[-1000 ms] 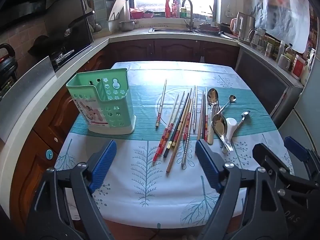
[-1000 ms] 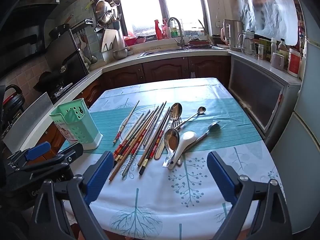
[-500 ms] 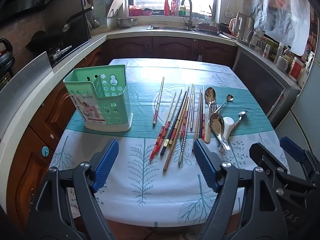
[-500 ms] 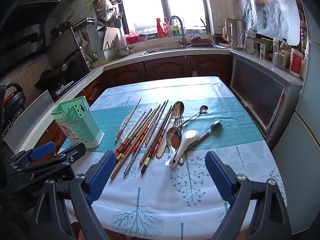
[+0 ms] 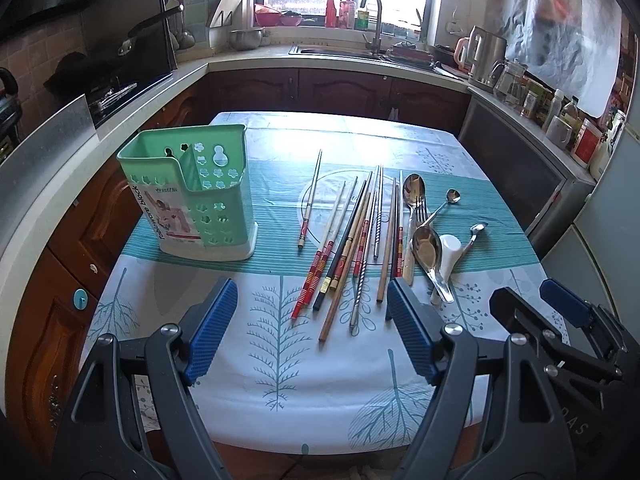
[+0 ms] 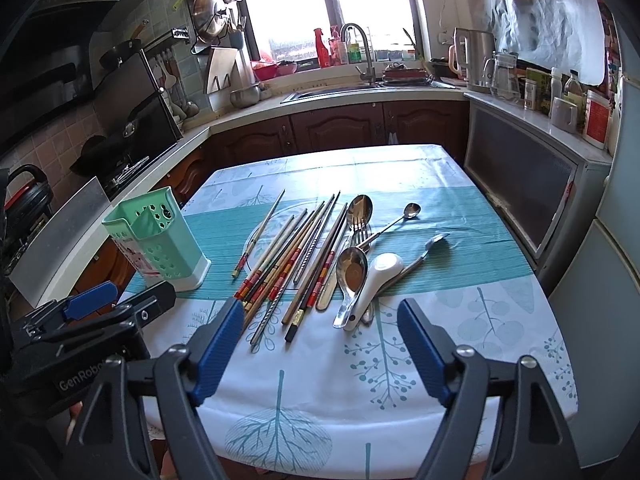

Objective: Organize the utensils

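Observation:
A mint-green slotted utensil holder [image 5: 200, 192] stands empty on the left of the table [image 5: 280, 360]. Several chopsticks [image 5: 352, 240] lie fanned in the middle. To their right lie metal spoons [image 5: 426, 248], a fork [image 5: 418, 208] and a white ceramic spoon [image 5: 450, 252]. My left gripper [image 5: 310, 292] hovers open over the near ends of the chopsticks and holds nothing. My right gripper [image 6: 320, 308] hovers open, empty, just short of the chopsticks [image 6: 288, 256] and the white spoon [image 6: 380, 276]. The holder [image 6: 156, 240] is at its far left.
The table's front edge is close below both grippers. The left gripper [image 6: 116, 300] shows at the lower left of the right wrist view. Kitchen counters with a stove, a sink [image 5: 340, 50] and a kettle [image 5: 486, 58] ring the table. A fridge stands at the right.

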`<control>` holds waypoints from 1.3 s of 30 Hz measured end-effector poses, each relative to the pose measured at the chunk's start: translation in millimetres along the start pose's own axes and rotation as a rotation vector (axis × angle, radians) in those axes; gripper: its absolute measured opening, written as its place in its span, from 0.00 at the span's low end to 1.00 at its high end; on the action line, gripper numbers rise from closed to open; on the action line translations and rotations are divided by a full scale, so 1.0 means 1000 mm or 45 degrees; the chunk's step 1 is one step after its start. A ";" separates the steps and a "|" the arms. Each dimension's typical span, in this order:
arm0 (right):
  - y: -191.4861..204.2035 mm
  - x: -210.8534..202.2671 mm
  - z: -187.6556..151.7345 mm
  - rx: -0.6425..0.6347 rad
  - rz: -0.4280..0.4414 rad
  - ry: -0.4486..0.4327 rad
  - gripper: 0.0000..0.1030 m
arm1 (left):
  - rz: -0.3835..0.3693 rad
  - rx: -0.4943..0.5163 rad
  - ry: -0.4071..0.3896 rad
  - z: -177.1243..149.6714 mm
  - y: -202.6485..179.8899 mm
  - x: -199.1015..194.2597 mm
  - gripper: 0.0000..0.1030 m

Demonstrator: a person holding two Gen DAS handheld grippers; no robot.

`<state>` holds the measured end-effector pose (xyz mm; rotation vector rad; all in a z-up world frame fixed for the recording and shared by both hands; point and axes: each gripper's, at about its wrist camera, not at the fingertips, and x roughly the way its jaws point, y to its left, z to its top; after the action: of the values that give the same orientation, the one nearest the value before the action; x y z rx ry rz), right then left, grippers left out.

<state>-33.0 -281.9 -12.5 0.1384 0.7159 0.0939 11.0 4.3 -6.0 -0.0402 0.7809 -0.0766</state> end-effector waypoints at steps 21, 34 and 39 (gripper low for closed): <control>-0.002 0.001 0.002 0.005 0.010 0.007 0.72 | 0.046 0.010 -0.035 0.001 0.002 -0.003 0.73; -0.011 -0.003 0.009 0.017 0.028 -0.004 0.67 | 0.073 0.055 -0.146 0.009 0.006 -0.015 0.73; -0.024 -0.002 0.017 0.057 0.092 0.052 0.63 | -0.047 0.094 -0.084 0.015 0.004 -0.013 0.73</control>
<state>-22.6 -307.1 -2.1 0.2062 0.7538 0.1502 12.0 10.0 13.5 0.0129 0.7109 -0.1381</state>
